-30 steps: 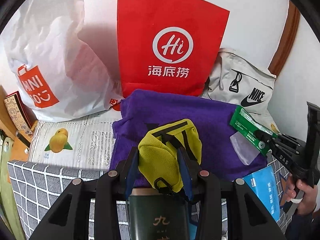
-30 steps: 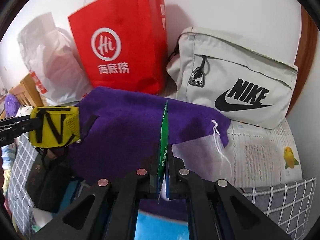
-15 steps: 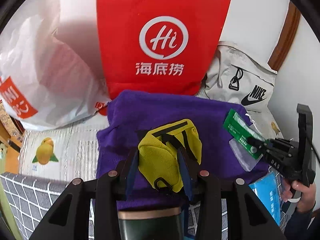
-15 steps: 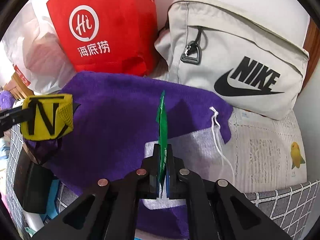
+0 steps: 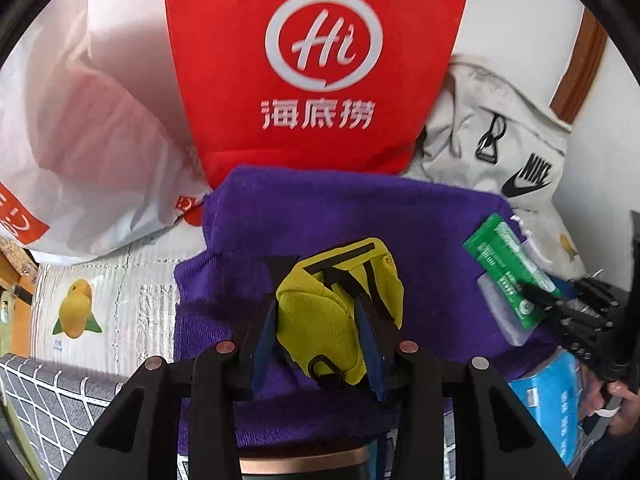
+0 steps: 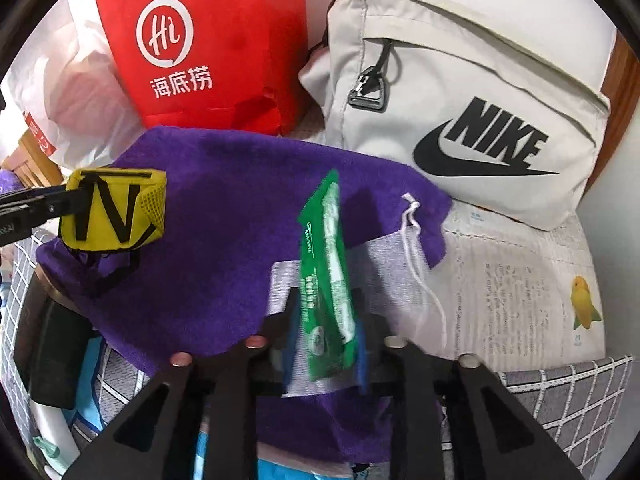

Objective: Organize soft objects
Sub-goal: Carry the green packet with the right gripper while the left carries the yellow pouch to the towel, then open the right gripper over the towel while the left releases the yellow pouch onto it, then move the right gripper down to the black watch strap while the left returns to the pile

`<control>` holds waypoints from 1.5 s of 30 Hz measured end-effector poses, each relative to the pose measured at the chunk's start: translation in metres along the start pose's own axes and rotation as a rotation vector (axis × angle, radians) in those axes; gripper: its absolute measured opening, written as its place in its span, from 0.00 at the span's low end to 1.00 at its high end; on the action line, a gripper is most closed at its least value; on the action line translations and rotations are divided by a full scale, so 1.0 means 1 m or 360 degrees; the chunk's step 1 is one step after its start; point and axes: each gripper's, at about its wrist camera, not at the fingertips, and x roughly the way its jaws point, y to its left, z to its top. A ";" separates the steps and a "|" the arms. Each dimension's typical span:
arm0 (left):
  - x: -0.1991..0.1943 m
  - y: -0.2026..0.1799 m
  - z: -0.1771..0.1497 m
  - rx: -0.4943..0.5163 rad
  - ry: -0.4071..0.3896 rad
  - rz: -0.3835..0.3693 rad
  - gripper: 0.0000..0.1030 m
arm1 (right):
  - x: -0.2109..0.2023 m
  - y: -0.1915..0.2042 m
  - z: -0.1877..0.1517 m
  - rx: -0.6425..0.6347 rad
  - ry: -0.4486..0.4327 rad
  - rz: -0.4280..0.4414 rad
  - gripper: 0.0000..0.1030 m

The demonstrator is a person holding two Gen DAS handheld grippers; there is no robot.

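My left gripper [image 5: 320, 320] is shut on a yellow mesh pouch [image 5: 340, 304] with black straps, held above a purple towel [image 5: 340, 212]. The pouch also shows in the right wrist view [image 6: 114, 208] at the left. In the right wrist view my right gripper [image 6: 324, 332] has its jaws spread apart, and a green packet [image 6: 326, 280] lies tilted between them over a translucent white drawstring bag [image 6: 384, 256] on the purple towel [image 6: 224, 216]. From the left wrist view the right gripper [image 5: 556, 304] touches the green packet [image 5: 508, 268].
A red paper bag [image 5: 316, 60] stands behind the towel, a white plastic bag [image 5: 80, 120] at its left, a beige Nike bag [image 6: 460, 100] at its right. A lemon-print cloth [image 6: 520, 288] and grey checked cover [image 5: 52, 400] lie underneath. A blue packet [image 5: 548, 404] is at the right.
Both grippers moved forward over the towel. The right gripper's jaws opened and the green packet, held upright before, now lies tilted between them.
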 end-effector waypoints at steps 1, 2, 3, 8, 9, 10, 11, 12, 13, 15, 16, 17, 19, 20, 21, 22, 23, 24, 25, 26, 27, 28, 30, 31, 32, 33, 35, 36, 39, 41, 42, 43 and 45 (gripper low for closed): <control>0.002 -0.001 0.000 0.0006 0.0005 0.0010 0.36 | -0.003 0.000 0.000 -0.0002 -0.0026 -0.0014 0.34; 0.004 -0.001 0.000 0.0008 0.0007 0.0018 0.36 | -0.005 -0.001 0.001 -0.0003 -0.0048 -0.0013 0.35; 0.004 0.000 0.001 0.0008 0.0008 0.0020 0.36 | -0.007 -0.001 0.001 -0.0003 -0.0062 -0.0009 0.38; 0.010 -0.001 0.003 0.0037 0.0023 0.0073 0.38 | -0.013 -0.001 0.003 -0.0020 -0.0088 -0.0017 0.41; 0.011 -0.001 0.004 0.0039 0.0024 0.0086 0.38 | -0.015 0.000 0.003 -0.0030 -0.0095 -0.0031 0.41; 0.011 -0.002 0.004 0.0038 0.0024 0.0095 0.38 | -0.017 0.000 0.003 -0.0036 -0.0103 -0.0050 0.42; 0.011 -0.002 0.005 0.0041 0.0024 0.0102 0.40 | -0.018 0.000 0.003 -0.0042 -0.0109 -0.0068 0.43; 0.010 -0.002 0.005 0.0049 0.0016 0.0113 0.42 | -0.018 0.000 0.003 -0.0045 -0.0113 -0.0079 0.45; 0.009 -0.001 0.005 0.0047 0.0010 0.0118 0.50 | -0.020 -0.001 0.002 -0.0046 -0.0120 -0.0094 0.45; 0.004 0.002 0.005 0.0027 -0.0011 0.0121 0.63 | -0.023 -0.002 0.001 -0.0044 -0.0128 -0.0102 0.45; 0.001 0.003 0.005 0.0014 -0.0022 0.0116 0.64 | -0.026 -0.002 0.000 -0.0042 -0.0133 -0.0106 0.45; -0.001 0.005 0.005 0.0006 -0.0025 0.0113 0.65 | -0.028 -0.002 0.000 -0.0039 -0.0139 -0.0109 0.45; -0.006 0.007 0.005 -0.0003 -0.0026 0.0135 0.65 | -0.032 -0.001 -0.001 -0.0036 -0.0154 -0.0110 0.45; -0.009 0.007 0.004 0.0001 -0.0029 0.0147 0.65 | -0.036 -0.001 -0.002 -0.0033 -0.0164 -0.0110 0.45; -0.013 0.007 0.003 0.0008 -0.0033 0.0158 0.65 | -0.040 0.000 -0.003 -0.0031 -0.0172 -0.0108 0.46; -0.017 0.007 0.001 0.0015 -0.0038 0.0168 0.65 | -0.043 0.002 -0.003 -0.0031 -0.0176 -0.0103 0.46; -0.021 0.006 -0.001 0.0019 -0.0040 0.0176 0.65 | -0.047 0.003 -0.005 -0.0033 -0.0180 -0.0098 0.46; -0.026 0.006 -0.004 0.0020 -0.0044 0.0183 0.65 | -0.052 0.005 -0.008 -0.0034 -0.0185 -0.0097 0.46; -0.030 0.006 -0.005 0.0018 -0.0048 0.0186 0.65 | -0.056 0.007 -0.010 -0.0034 -0.0190 -0.0096 0.46; -0.034 0.006 -0.008 0.0016 -0.0052 0.0190 0.65 | -0.061 0.009 -0.014 -0.0032 -0.0196 -0.0091 0.46; -0.041 0.006 -0.012 0.0014 -0.0059 0.0199 0.65 | -0.068 0.011 -0.018 -0.0029 -0.0200 -0.0082 0.46; -0.045 0.005 -0.016 0.0012 -0.0065 0.0206 0.65 | -0.072 0.012 -0.022 -0.0025 -0.0202 -0.0077 0.46; -0.057 0.005 -0.025 0.0006 -0.0080 0.0207 0.65 | -0.083 0.015 -0.032 -0.0010 -0.0208 -0.0065 0.46; -0.062 0.006 -0.029 0.0000 -0.0084 0.0210 0.65 | -0.088 0.017 -0.036 -0.0004 -0.0208 -0.0058 0.46; -0.068 0.008 -0.034 -0.0009 -0.0087 0.0214 0.65 | -0.094 0.018 -0.042 0.0004 -0.0205 -0.0046 0.46; -0.075 0.009 -0.040 -0.0020 -0.0094 0.0217 0.65 | -0.098 0.020 -0.046 0.0013 -0.0203 -0.0040 0.46; -0.085 0.010 -0.050 -0.0030 -0.0100 0.0225 0.65 | -0.109 0.023 -0.057 0.0027 -0.0203 -0.0021 0.46; -0.092 0.011 -0.057 -0.0035 -0.0105 0.0234 0.65 | -0.115 0.025 -0.062 0.0027 -0.0205 -0.0013 0.46; -0.108 0.014 -0.074 -0.0057 -0.0111 0.0248 0.65 | -0.129 0.033 -0.077 0.0020 -0.0212 -0.0003 0.46; -0.115 0.014 -0.084 -0.0072 -0.0109 0.0249 0.65 | -0.138 0.039 -0.088 0.0014 -0.0215 0.0016 0.46; -0.120 0.014 -0.090 -0.0086 -0.0108 0.0247 0.65 | -0.141 0.040 -0.092 0.0014 -0.0215 0.0022 0.46; -0.123 0.015 -0.096 -0.0100 -0.0105 0.0239 0.65 | -0.145 0.043 -0.099 0.0011 -0.0213 0.0033 0.46; -0.130 0.017 -0.107 -0.0145 -0.0087 0.0195 0.65 | -0.152 0.048 -0.109 0.0005 -0.0208 0.0047 0.46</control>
